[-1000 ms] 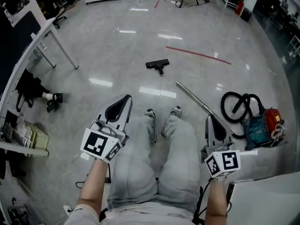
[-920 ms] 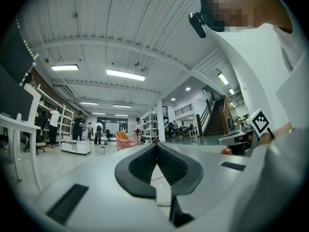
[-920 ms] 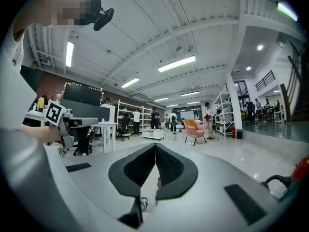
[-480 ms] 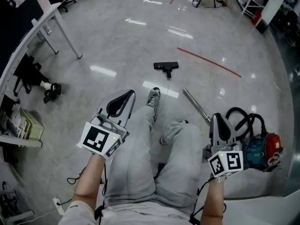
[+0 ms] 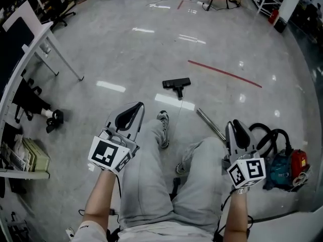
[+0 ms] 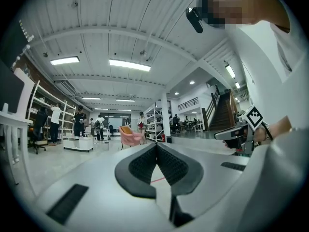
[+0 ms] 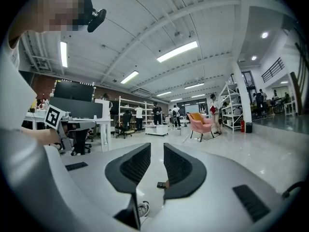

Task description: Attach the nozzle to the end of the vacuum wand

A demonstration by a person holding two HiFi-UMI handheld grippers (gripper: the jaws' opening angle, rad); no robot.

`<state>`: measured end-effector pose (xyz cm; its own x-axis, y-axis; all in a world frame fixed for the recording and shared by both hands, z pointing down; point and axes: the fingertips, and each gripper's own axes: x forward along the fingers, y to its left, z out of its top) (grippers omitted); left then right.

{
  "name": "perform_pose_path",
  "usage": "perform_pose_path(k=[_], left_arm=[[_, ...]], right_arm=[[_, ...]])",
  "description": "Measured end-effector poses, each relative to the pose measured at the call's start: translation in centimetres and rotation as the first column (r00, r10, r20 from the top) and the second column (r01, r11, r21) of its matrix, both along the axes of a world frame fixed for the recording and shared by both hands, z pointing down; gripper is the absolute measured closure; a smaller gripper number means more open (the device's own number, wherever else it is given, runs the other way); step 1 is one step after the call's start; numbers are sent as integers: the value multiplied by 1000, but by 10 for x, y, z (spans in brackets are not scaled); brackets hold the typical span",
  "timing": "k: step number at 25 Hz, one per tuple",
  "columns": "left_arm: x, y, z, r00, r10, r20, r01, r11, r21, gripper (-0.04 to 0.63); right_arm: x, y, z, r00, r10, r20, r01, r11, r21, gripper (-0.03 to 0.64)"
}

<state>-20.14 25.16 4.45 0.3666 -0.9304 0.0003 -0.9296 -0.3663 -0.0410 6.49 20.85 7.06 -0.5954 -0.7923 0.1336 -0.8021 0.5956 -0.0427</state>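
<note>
Both grippers have moved forward with the walking person, and the nozzle (image 5: 176,84) now lies closer ahead on the floor (image 5: 126,54). The left gripper (image 5: 133,110) has its jaws pressed together on nothing. The right gripper (image 5: 236,127) has its jaws opening to a narrow gap, also on nothing. The vacuum wand (image 5: 211,125) lies on the floor just ahead of the right gripper, apart from the nozzle. Neither piece is picked up, so the whole attachment is left to do.
</note>
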Motion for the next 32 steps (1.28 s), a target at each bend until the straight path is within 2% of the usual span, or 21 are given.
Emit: perform_pose_path(k=[11, 16, 24, 26, 28, 30, 32], left_arm=[[20, -120, 48, 991, 131, 6, -131, 990, -48, 589], [28, -143, 52, 986, 154, 62, -152, 987, -45, 589], [30, -196, 64, 976, 175, 128, -162, 981, -106, 589], [35, -215, 64, 967, 205, 152, -189, 975, -114, 589], [44, -231, 65, 947, 250, 199, -228, 965, -127, 589], [54, -246, 66, 918, 305, 252, -278, 951, -136, 589], [62, -263, 69, 883, 380, 277, -351, 924, -149, 589]], right_arm=[[40, -61, 46, 986, 139, -91, -145, 987, -70, 557], [59, -79, 59, 980, 169, -110, -179, 980, -88, 557], [84, -140, 73, 979, 182, -90, -192, 972, -132, 537], [85, -159, 78, 982, 159, -99, -172, 974, -147, 526], [83, -172, 85, 983, 121, -135, -143, 976, -163, 514], [83, -182, 93, 980, 84, -178, -115, 978, -172, 506], [81, -196, 102, 978, 59, -201, -97, 978, -187, 503]])
